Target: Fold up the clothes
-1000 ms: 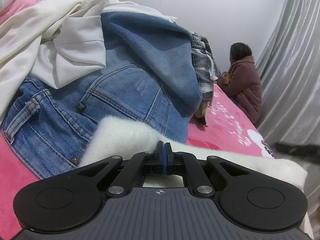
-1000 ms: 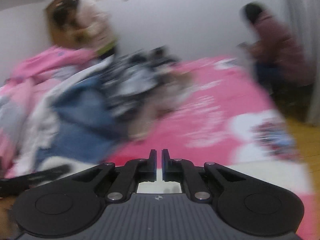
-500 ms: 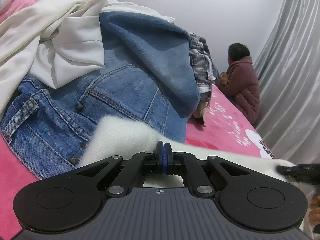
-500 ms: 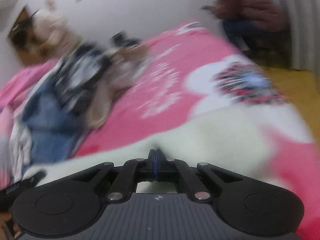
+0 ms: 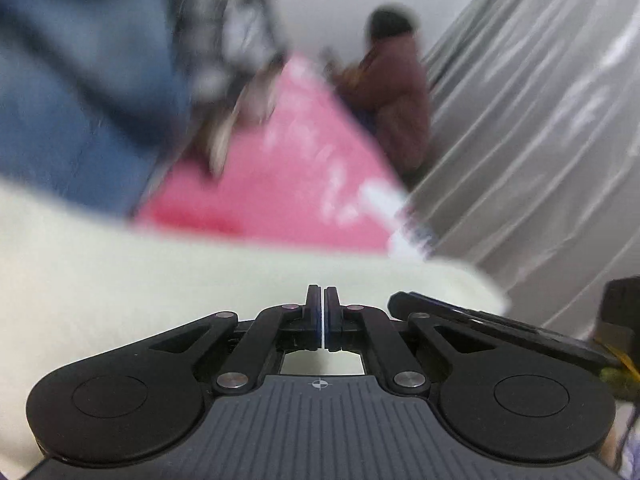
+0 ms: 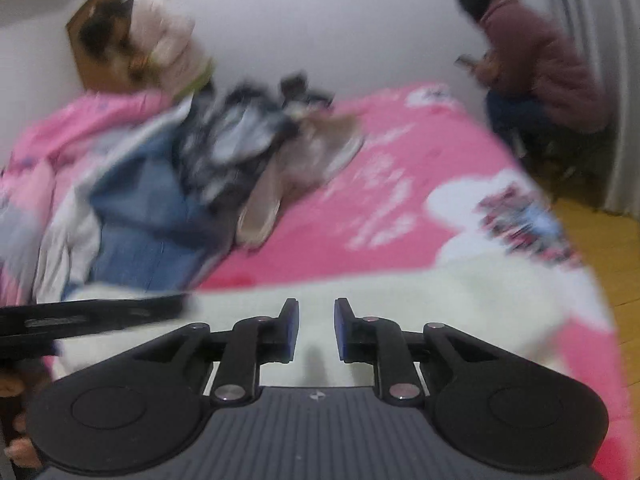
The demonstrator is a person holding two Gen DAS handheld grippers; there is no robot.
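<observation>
A white fleecy garment (image 5: 200, 276) lies across the near edge of the pink bed and also shows in the right wrist view (image 6: 460, 292). My left gripper (image 5: 322, 308) is over it with its jaws nearly closed; a thin gap shows between them and no cloth is visible in it. My right gripper (image 6: 316, 328) is open just above the garment, holding nothing. The right gripper shows in the left wrist view (image 5: 480, 316), and the left gripper shows at the left of the right wrist view (image 6: 92, 316). Both views are blurred.
A pile of clothes with blue jeans (image 6: 160, 216), a plaid shirt (image 6: 240, 136) and a beige garment (image 6: 304, 160) sits on the pink bedsheet (image 6: 400, 200). A person in a maroon coat (image 6: 536, 64) sits beyond the bed. Grey curtains (image 5: 540, 120) hang right.
My right gripper, shut on the white garment half a second ago, has opened and let go. My left gripper has swung right and lifted away from the jeans; the view blurs.
</observation>
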